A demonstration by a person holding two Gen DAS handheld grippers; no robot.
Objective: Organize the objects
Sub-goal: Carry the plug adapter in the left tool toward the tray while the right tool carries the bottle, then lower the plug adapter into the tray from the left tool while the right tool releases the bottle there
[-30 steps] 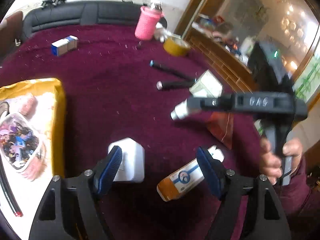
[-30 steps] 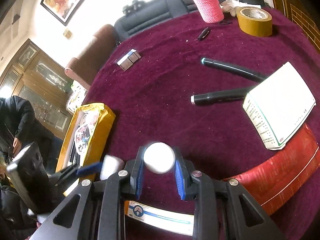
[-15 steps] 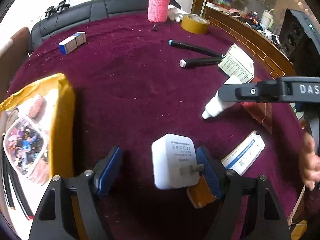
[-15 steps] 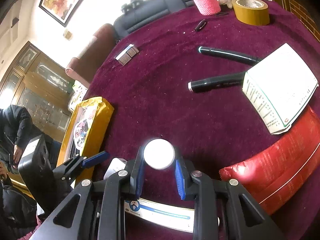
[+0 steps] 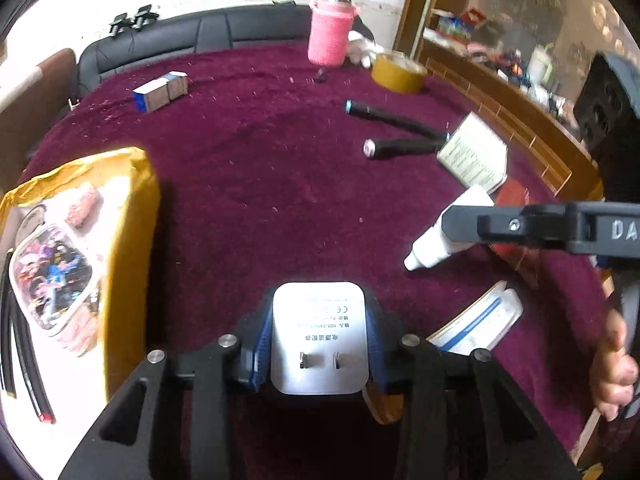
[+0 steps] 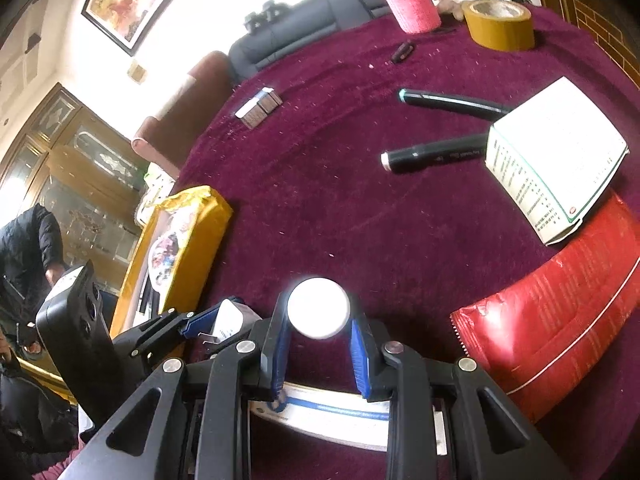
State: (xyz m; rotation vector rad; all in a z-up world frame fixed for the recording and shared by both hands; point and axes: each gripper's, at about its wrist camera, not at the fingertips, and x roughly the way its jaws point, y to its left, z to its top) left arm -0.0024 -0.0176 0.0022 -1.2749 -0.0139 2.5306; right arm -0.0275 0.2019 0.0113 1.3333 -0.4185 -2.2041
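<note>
1. Half a second before, the left gripper (image 5: 318, 340) had its jaws spread wide with the white charger (image 5: 318, 338) lying loose between them, nearer the right pad. At this moment the jaws were clamped on the charger's two sides, prongs facing the camera, so the grasp had just been made.

2. From the right wrist view the charger (image 6: 229, 322) seemed to sit a little above the maroon worktop (image 6: 320, 184), though I could not tell for sure whether it had lifted clear.

3. The right gripper (image 6: 319, 336) had not changed across the last second: its jaws stayed closed on the small white bottle (image 6: 319, 307), cap toward the camera. In the left view the bottle (image 5: 444, 232) hung tip-down above the worktop (image 5: 260, 168), held off the surface.

4. With both grippers loaded, the picking step looked finished and the carrying step was next. The likely destination was the yellow box (image 5: 132, 248) at the left, which already held a pouch and cables; this is a judgement only.

5. Left on the worktop were two black markers (image 5: 404, 148), a white carton (image 5: 474, 154), a red packet (image 6: 560, 320), a tape roll (image 5: 398, 72), a pink cup (image 5: 329, 34), a small blue-and-white box (image 5: 160, 92) and a flat blue-striped box (image 5: 478, 326).
</note>
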